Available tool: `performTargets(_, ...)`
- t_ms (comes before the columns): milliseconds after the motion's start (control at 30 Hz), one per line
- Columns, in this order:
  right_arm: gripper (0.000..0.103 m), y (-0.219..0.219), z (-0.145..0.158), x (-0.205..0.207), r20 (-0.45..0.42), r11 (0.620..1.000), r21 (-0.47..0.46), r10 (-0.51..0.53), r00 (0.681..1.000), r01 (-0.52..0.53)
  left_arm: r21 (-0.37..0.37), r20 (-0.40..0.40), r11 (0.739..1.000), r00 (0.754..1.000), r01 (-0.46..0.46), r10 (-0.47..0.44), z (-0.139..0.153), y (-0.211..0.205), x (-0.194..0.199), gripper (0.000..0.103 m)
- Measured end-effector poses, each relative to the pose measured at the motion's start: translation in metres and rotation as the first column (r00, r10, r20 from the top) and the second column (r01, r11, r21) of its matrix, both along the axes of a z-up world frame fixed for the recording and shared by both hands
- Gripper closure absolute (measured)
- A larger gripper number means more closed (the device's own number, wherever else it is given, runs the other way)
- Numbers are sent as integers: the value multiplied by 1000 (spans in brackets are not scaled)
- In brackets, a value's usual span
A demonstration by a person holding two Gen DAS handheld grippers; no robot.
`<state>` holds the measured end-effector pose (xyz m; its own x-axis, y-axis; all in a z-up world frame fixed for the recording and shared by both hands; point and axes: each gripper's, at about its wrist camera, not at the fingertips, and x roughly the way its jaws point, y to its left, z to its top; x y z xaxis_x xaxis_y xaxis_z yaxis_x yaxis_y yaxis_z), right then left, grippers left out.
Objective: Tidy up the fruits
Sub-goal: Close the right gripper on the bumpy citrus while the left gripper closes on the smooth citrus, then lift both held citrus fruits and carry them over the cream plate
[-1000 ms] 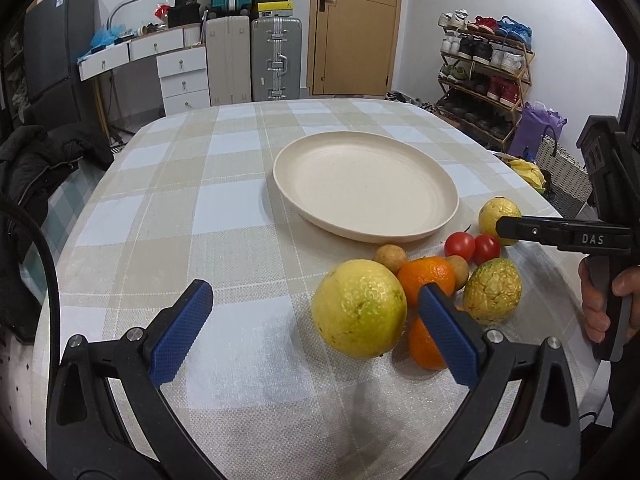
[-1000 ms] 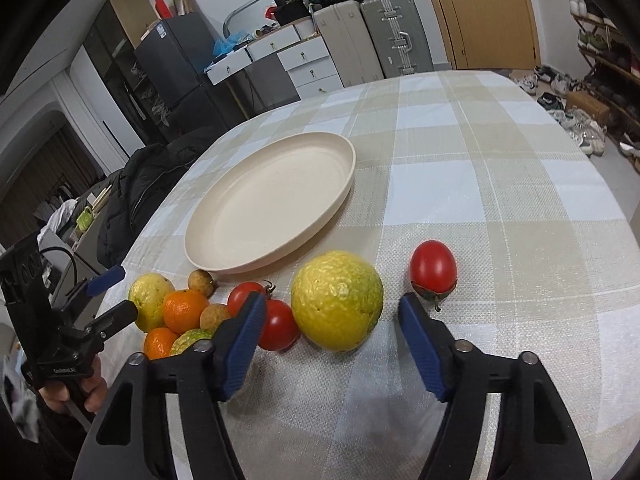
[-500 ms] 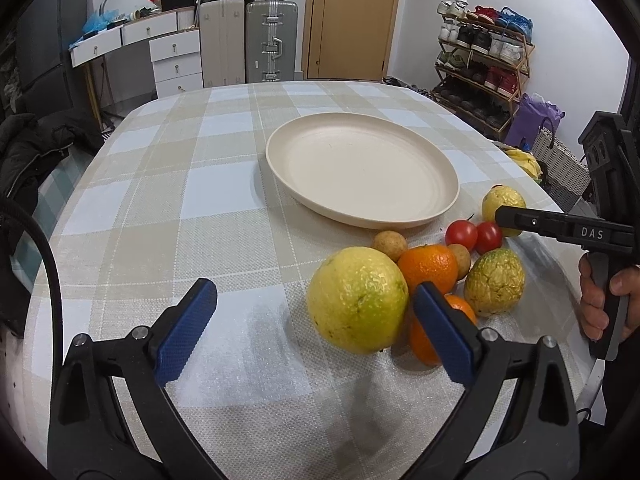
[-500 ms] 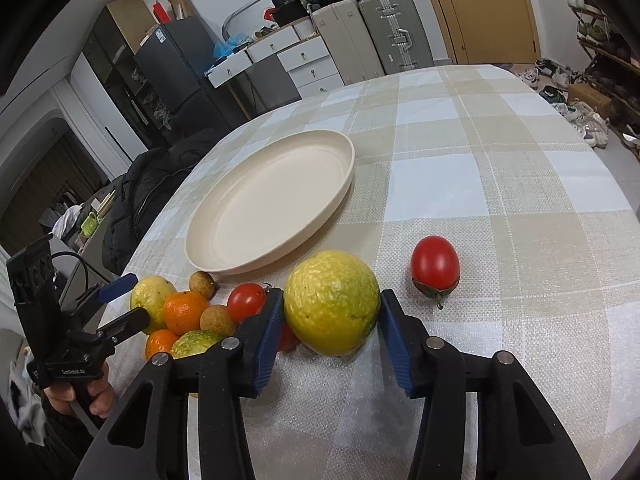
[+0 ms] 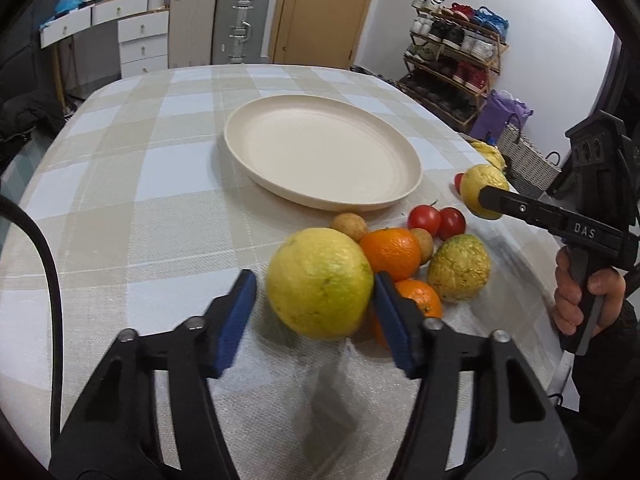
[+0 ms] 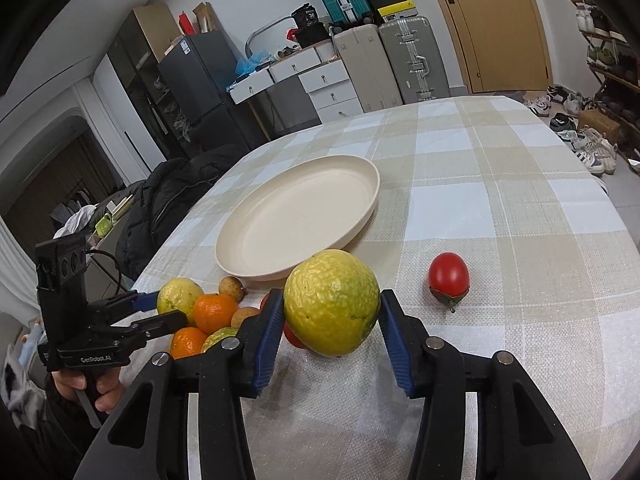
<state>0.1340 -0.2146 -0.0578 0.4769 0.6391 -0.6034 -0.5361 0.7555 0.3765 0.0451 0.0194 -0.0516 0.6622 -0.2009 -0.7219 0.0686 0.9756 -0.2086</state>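
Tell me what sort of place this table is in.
Most likely a lived-in home, a dining area doubling as storage: a shoe rack by the wooden door, suitcases beside a fridge, and a checked tablecloth on the table.

In the left wrist view the plate [image 5: 320,160] lies on the surface [image 5: 120,208] at frame centre. Below it and to the right the fruits cluster: the large citrus [image 5: 318,282] lower centre, two tomatoes [image 5: 436,218] toward the right.
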Motion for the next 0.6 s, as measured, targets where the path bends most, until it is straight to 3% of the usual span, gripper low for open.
performTargets(200,55,2,0,-4,5,1000,-8,6,1000,-6,9,9,1000,1000,-12,12,0,-1,-2,52)
performTargets(600,55,8,6,-5,35,1000,-20,15,999,-14,33,110,995,990,-96,92,17,8,-11,52)
